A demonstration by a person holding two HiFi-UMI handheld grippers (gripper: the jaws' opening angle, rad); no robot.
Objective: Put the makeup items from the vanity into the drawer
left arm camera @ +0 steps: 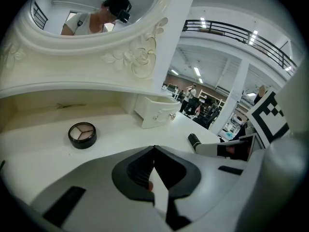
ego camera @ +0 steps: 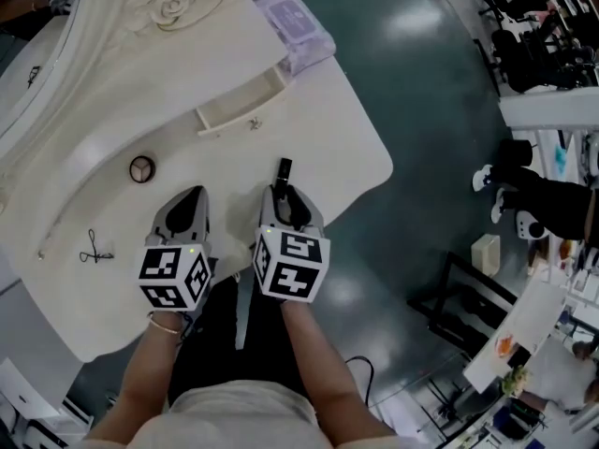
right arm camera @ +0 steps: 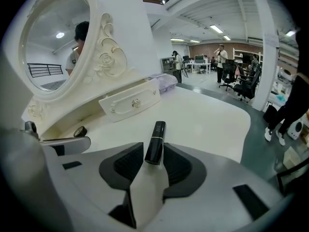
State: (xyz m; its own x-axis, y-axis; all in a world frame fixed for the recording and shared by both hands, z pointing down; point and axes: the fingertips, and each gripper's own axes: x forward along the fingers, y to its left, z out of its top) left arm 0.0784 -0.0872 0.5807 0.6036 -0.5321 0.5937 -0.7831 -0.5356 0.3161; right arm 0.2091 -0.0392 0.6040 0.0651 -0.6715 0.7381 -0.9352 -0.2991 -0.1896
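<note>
A black lipstick lies on the white vanity top. In the right gripper view its near end sits between the jaws of my right gripper, which stand open, and the pads do not press on it. A round eyeshadow compact rests farther left, ahead of my left gripper. In the left gripper view the compact is well beyond the tips of that gripper, which are shut with nothing clearly between them. The small white drawer stands pulled out behind both items.
An ornate oval mirror rises at the back left. A purple packet lies beside the drawer, and a thin black hair clip lies near the left front edge. The vanity's curved right edge drops to dark floor.
</note>
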